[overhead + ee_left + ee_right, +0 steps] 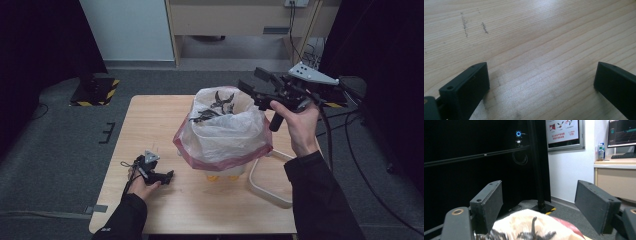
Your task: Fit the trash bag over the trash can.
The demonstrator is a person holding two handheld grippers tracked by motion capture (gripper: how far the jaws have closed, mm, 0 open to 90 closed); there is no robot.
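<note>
You've got a white tray (270, 187) at the table's (150, 125) right front edge, partly overhanging. Yellow-black striped base (95, 92) on the floor beyond the far left corner. Wall poster (564, 131) and monitor (622, 132) behind.

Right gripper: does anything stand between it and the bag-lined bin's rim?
Nothing visible does. The right gripper hangs open and empty just above the far right of the bag's rim, with only air between its jaws and the plastic below.
</note>
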